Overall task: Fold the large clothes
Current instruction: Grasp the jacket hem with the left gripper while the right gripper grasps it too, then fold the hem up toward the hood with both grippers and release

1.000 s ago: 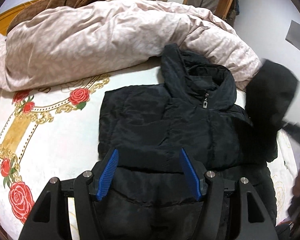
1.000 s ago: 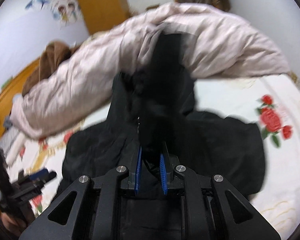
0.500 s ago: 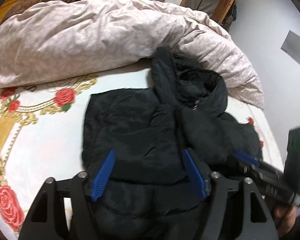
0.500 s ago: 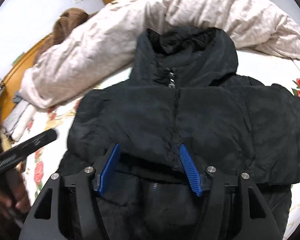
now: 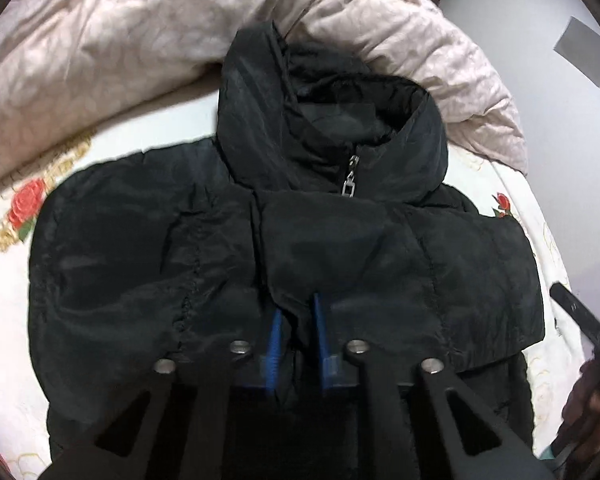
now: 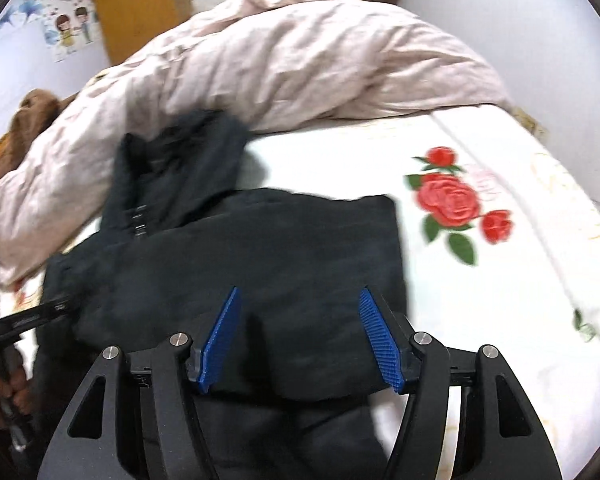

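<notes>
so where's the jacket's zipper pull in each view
Left wrist view: zipper pull, upper centre, at the collar of the black jacket.
Right wrist view: blurred metal glints, far left-centre, likely the same zipper.
Shared landmark: the pink duvet behind the hood.

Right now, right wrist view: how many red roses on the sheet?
3, in one cluster right of the black jacket: big rose, small one above, small one lower right. Jacket may hide more.

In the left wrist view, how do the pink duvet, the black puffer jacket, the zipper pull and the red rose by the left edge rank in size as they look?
Largest to smallest, as they look:
1. Black puffer jacket, though nearness to the camera enlarges it
2. Pink duvet, partly cut off, so really perhaps bigger
3. Red rose
4. Zipper pull
</notes>
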### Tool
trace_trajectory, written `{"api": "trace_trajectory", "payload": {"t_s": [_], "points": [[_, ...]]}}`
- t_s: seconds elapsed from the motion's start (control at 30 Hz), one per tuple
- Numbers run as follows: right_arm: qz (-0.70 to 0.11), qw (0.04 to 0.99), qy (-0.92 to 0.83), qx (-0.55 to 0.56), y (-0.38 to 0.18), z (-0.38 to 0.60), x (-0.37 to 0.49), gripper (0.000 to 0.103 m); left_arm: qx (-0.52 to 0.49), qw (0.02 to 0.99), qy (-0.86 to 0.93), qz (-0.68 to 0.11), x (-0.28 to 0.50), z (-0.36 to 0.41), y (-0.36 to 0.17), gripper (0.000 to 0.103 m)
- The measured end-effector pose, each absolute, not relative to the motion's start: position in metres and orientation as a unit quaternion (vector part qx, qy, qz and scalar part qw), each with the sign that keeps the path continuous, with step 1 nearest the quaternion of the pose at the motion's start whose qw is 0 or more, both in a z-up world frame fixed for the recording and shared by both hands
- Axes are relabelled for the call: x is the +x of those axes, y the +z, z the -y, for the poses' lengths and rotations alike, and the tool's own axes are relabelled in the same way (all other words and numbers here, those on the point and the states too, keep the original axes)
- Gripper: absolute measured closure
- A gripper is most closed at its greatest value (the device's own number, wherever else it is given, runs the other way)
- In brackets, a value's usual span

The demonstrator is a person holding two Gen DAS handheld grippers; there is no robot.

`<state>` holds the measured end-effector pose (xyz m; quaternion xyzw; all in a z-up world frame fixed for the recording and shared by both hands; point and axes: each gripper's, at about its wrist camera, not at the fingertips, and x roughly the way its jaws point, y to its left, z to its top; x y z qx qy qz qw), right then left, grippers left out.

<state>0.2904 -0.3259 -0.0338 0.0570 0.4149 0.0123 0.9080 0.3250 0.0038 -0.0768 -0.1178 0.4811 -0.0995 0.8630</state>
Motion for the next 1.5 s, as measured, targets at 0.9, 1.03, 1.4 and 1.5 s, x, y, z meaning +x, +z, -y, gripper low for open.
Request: {"api": "trace_trajectory", "payload": {"t_s": [0.9, 1.03, 1.4, 1.5], "points": [[-0.439, 0.897, 0.024, 0.049, -0.060, 0.324, 0.354, 0.052, -0.061, 0.895, -0.002, -0.442, 0.326, -0.022, -0.042, 0.084], [-0.468, 0.883, 0.015, 0.040, -0.092, 0.326, 0.367, 0.052, -0.104, 0.877, 0.032, -0.469, 0.317, -0.042, -0.064, 0.084], [-0.438, 0.898, 0.038, 0.035, -0.073, 0.323, 0.352, 0.050, -0.089, 0.888, -0.093, -0.442, 0.361, 0.014, -0.057, 0.078], [-0.429, 0.902, 0.022, 0.050, -0.067, 0.336, 0.352, 0.050, -0.083, 0.881, -0.085, -0.458, 0.365, 0.011, -0.080, 0.078]]}}
